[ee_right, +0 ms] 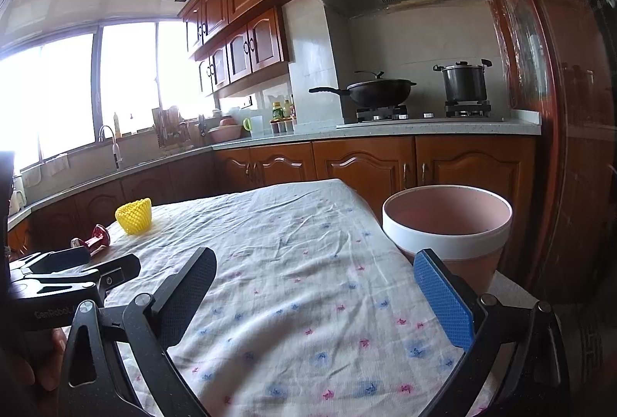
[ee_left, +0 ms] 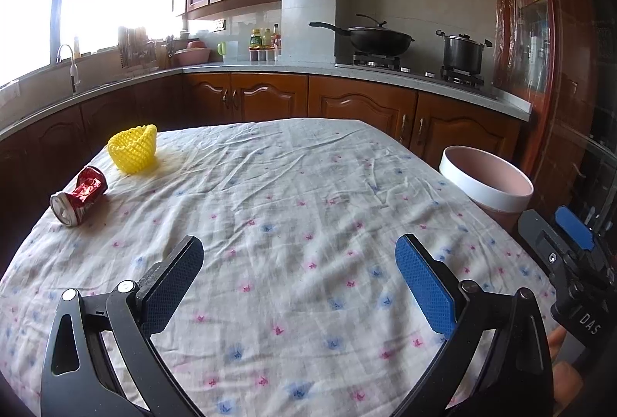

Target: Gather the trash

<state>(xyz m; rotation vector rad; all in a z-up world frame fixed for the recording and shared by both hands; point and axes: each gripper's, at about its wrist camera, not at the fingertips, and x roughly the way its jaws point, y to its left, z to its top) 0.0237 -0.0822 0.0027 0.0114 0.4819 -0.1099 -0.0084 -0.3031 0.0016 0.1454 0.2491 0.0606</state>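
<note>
kitchen, floral tablecloth (ee_left: 293,224). crushed red can (ee_left: 79,200) and yellow foam net (ee_left: 133,149) lie far-left of left gripper (ee_left: 299,282), nearer it than right gripper (ee_right: 314,297). can axis slants toward net. both grippers wide open, empty. pink bin (ee_right: 447,230) off table's right edge.

Ahead of my left gripper (ee_left: 299,264) the cloth (ee_left: 293,193) lay bare and open right across to the far edge. The only things on it were the can (ee_left: 79,201) and the yellow net (ee_left: 133,149), near each other at the far left corner. The bin (ee_left: 488,185) stood off the right edge, mouth open, beside my right gripper (ee_right: 316,276).
</note>
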